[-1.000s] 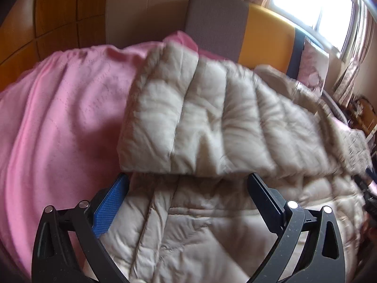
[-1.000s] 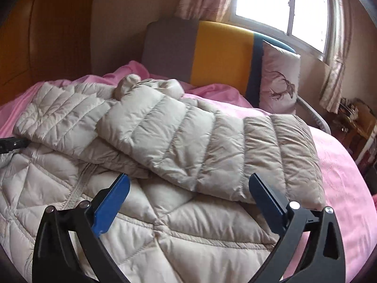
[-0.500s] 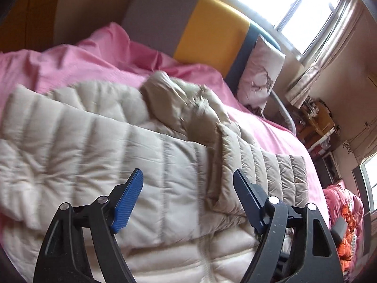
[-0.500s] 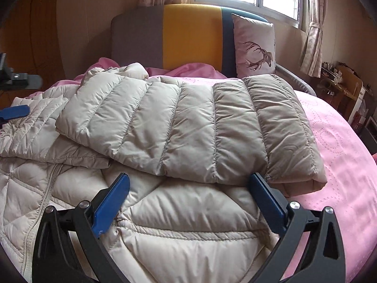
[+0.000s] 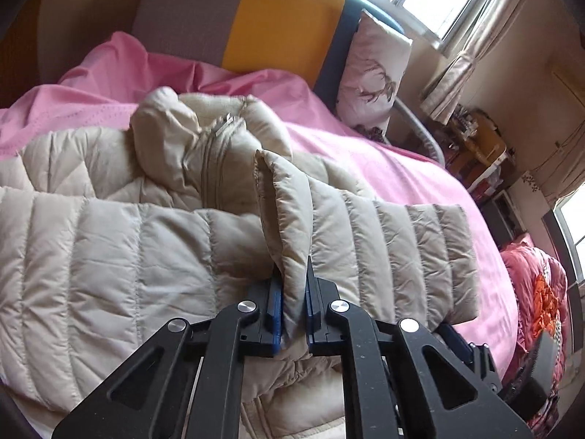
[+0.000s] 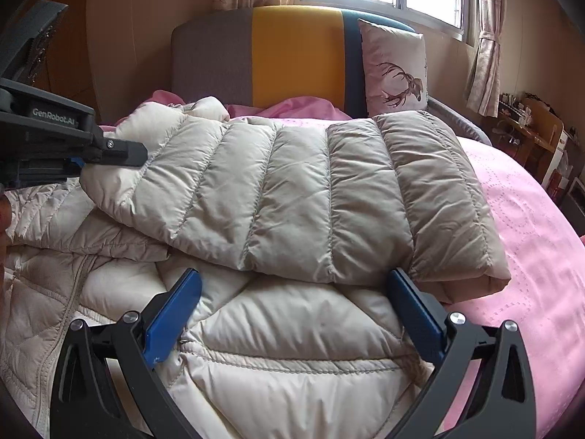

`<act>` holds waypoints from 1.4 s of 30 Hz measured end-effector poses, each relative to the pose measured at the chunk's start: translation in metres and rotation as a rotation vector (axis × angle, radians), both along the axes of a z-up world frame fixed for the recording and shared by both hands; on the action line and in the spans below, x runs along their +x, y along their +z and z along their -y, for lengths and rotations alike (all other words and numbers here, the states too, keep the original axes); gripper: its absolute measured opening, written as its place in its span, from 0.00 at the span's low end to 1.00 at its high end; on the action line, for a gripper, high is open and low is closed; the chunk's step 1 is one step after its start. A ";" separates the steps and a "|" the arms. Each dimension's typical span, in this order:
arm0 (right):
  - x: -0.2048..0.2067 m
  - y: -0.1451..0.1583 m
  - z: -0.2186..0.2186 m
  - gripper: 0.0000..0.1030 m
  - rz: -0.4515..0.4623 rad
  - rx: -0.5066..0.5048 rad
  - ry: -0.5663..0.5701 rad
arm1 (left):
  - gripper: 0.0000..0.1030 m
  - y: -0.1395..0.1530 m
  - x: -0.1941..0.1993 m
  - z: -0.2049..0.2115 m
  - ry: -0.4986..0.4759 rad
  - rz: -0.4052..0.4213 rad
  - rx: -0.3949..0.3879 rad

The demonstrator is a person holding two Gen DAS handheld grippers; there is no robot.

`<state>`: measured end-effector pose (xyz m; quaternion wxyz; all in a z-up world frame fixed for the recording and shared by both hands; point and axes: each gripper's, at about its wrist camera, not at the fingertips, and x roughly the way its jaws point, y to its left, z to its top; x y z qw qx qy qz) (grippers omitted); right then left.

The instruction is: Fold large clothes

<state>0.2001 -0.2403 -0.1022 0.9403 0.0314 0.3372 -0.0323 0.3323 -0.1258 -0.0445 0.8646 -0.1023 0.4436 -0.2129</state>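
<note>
A cream quilted down jacket (image 5: pixel 109 256) lies on the pink bed, its two sleeves folded across the body. My left gripper (image 5: pixel 292 285) has its jaws closing on a raised ridge of the sleeve (image 5: pixel 289 219) near the zipped collar (image 5: pixel 215 153), and the blue pads press on the fabric. In the right wrist view the left gripper (image 6: pixel 109 153) sits at the left end of the folded sleeve (image 6: pixel 310 197). My right gripper (image 6: pixel 292 292) stands open just over the jacket body (image 6: pixel 292 329), below the sleeve's near edge, with nothing pinched between its fingers.
The pink sheet (image 6: pixel 530 248) covers the bed to the right of the jacket. A grey, yellow and blue headboard (image 6: pixel 292 55) and a deer-print pillow (image 6: pixel 395 73) stand at the far end. Cluttered shelves (image 6: pixel 530 128) line the right wall under a window.
My left gripper swung right from the jacket's left side to the middle of the folded sleeves and shut on a ridge of fabric. The right gripper stayed open and barely moved.
</note>
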 end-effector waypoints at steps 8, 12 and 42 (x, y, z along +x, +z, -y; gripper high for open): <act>-0.014 0.005 0.008 0.98 0.071 -0.008 -0.091 | 0.07 0.035 -0.012 -0.036 0.035 0.089 -0.066; -0.021 0.003 0.037 0.98 0.059 0.041 -0.289 | 0.07 0.041 -0.013 -0.063 0.087 0.108 -0.080; -0.063 0.052 0.086 0.98 0.109 0.274 -0.458 | 0.08 -0.046 -0.055 -0.154 0.266 0.095 -0.068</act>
